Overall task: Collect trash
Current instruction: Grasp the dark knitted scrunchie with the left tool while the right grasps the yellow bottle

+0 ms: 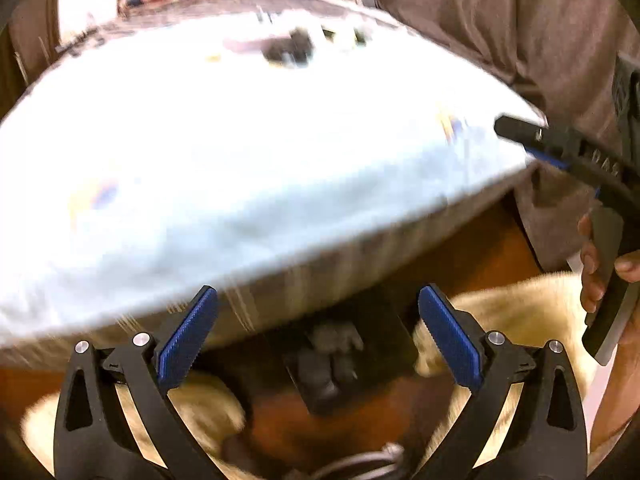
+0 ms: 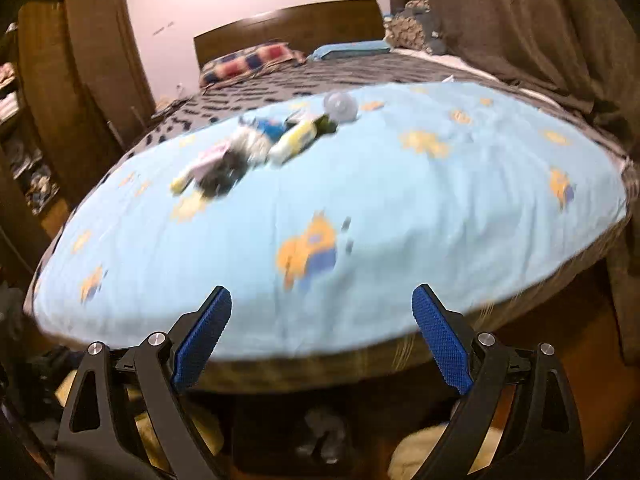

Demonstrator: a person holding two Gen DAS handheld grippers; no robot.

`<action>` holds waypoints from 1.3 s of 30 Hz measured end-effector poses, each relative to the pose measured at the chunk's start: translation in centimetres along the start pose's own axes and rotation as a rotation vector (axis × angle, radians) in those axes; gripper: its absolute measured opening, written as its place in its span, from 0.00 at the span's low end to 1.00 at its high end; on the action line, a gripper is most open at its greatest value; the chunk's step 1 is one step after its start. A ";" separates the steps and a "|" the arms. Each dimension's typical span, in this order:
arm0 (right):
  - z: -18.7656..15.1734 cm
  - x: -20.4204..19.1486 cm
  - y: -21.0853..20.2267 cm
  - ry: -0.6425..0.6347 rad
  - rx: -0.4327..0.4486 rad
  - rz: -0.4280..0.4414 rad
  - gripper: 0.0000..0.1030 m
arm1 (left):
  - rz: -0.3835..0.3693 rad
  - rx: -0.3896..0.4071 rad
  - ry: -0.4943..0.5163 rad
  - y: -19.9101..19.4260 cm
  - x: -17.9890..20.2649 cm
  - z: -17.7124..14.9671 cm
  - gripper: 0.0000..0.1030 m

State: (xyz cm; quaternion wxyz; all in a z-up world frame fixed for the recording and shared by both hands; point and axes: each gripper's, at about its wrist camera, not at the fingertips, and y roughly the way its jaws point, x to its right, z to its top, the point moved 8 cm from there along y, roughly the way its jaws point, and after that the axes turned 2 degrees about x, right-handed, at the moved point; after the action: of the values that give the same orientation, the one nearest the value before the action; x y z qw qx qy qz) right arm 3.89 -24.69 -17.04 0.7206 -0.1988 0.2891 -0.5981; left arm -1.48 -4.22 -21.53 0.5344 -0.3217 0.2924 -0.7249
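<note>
A heap of trash (image 2: 256,148) lies on the light blue cartoon-print sheet (image 2: 360,208) of a bed: wrappers, a yellow packet and a clear round lid (image 2: 340,106), all blurred. In the left wrist view the same heap (image 1: 292,46) shows washed out at the far side of the sheet (image 1: 240,168). My left gripper (image 1: 318,334) stands open over the bed's near edge with nothing between its blue pads. My right gripper (image 2: 322,338) is open too, empty, at the foot of the bed. The right gripper's finger (image 1: 560,148) and the hand holding it show at the left view's right edge.
A dark box (image 1: 340,364) sits on the wooden floor under the bed's edge, between cream furry rugs (image 1: 516,312). Pillows (image 2: 248,62) and a wooden headboard (image 2: 292,26) lie at the far end. A wardrobe (image 2: 80,64) stands left, brown curtains (image 2: 520,24) right.
</note>
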 end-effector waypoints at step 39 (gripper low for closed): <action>12.3 -3.7 20.2 0.133 -0.147 0.106 0.35 | -0.042 0.046 0.028 11.4 -2.3 18.5 0.18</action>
State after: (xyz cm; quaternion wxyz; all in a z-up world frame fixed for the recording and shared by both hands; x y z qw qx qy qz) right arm 26.59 -17.69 -19.90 0.7141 -0.1955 0.3893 -0.5480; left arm 20.10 -6.45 -19.17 0.5221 -0.3050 0.2763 -0.7470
